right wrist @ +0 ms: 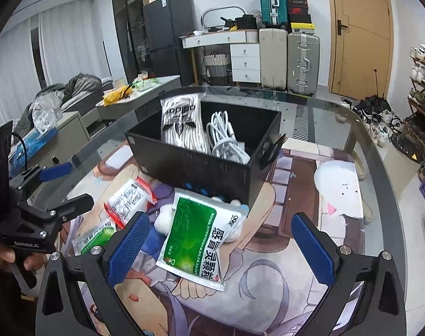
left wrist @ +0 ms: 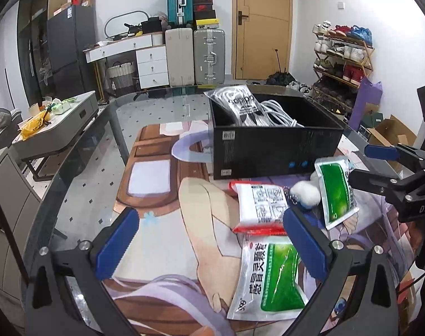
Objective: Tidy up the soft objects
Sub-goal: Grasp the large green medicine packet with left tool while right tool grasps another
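Observation:
A black box (left wrist: 271, 151) (right wrist: 201, 165) stands on the table and holds a bagged white item (left wrist: 240, 103) (right wrist: 181, 120) and a white cable coil (left wrist: 277, 112) (right wrist: 226, 140). In front of it lie a red-edged white pouch (left wrist: 263, 207) (right wrist: 128, 198), white cotton balls (left wrist: 306, 193) (right wrist: 165, 221), and two green-and-white pouches: one near my left gripper (left wrist: 271, 277) (right wrist: 95, 238), one before my right gripper (left wrist: 337, 193) (right wrist: 201, 235). My left gripper (left wrist: 212, 246) is open and empty above the mat; it also shows in the right wrist view (right wrist: 64, 184). My right gripper (right wrist: 221, 246) is open and empty; it shows in the left wrist view (left wrist: 366, 165).
A printed mat (left wrist: 162, 196) (right wrist: 296, 252) covers the glass table (left wrist: 81, 168) (right wrist: 380, 168). Behind are suitcases (left wrist: 195, 53), a desk with white drawers (left wrist: 153, 64), a shoe rack (left wrist: 344, 56), a low side table (left wrist: 58, 123) and a wooden door (left wrist: 263, 22).

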Demonstrator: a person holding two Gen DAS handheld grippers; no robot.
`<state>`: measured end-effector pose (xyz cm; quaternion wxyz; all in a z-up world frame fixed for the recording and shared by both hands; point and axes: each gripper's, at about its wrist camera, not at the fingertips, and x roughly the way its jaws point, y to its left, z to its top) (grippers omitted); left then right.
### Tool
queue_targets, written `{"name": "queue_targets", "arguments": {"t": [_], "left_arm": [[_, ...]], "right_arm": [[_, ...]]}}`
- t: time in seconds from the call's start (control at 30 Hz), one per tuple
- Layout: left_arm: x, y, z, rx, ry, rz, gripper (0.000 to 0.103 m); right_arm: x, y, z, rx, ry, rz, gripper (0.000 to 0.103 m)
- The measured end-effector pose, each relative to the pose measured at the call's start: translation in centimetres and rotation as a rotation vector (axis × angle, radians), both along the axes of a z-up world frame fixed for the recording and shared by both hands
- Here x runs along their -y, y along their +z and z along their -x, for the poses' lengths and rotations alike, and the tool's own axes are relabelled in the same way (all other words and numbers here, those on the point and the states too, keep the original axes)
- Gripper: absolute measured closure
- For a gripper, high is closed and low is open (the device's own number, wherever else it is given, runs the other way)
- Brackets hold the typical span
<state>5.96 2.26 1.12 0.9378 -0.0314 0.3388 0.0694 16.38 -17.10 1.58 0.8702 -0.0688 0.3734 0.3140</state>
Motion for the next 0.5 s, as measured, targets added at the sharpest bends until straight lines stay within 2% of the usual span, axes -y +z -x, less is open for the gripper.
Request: {"name": "queue_targets", "arguments": {"t": [0.33,0.5], "left_arm": [[0.6,-0.9,0.4,-0.023,-0.024,0.004,0.0],[0.8,-1.1,0.4,-0.028,-0.035,0.008,0.0]], "right_arm": [[-0.9,-1.8,-1.0,-0.088,-0.025,0.019,0.001],[-1.7,-2.3,-1.0,-0.1,-0.007,0.027,0.001]]}}
